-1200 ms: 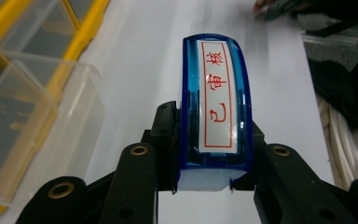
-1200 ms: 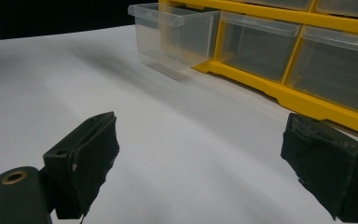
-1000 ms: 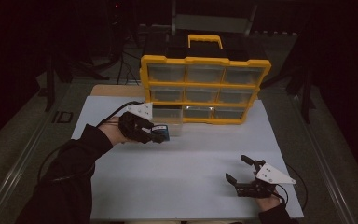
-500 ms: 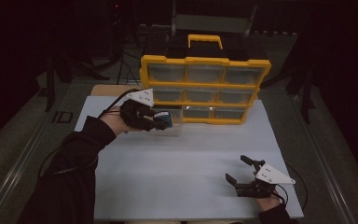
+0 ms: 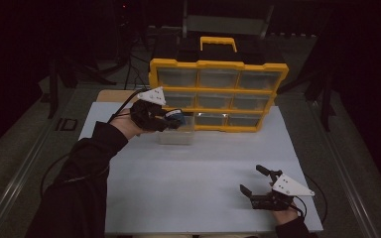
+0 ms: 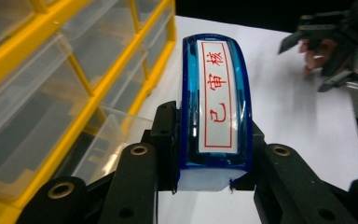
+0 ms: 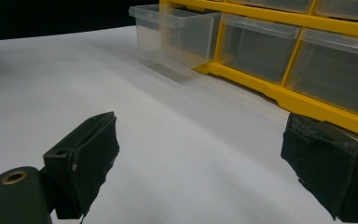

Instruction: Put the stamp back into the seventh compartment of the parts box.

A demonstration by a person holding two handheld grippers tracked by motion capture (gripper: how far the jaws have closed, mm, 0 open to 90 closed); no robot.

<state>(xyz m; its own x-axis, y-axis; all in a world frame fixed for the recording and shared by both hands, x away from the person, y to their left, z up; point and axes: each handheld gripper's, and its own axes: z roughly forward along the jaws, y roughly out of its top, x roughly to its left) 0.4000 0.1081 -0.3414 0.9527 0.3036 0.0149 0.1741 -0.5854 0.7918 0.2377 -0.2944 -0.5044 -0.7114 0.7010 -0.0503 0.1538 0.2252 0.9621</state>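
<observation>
**Two risks over the open drawer**

Two things could go wrong, as I judge it: the glossy blue plastic stamp with red characters on its white label (image 6: pixel 216 100) might slip from its narrow pinch, or drop past the clear plastic pulled-out drawer (image 5: pixel 177 133) just below it, left of centre in the high view, before the yellow organiser cabinet (image 5: pixel 218 94).

Left gripper (image 5: pixel 171 118): jaws pressed on the stamp's sides. Right gripper (image 5: pixel 252 182), lower right on the white table (image 5: pixel 188 188): jaws spread wide, holding nothing.
</observation>
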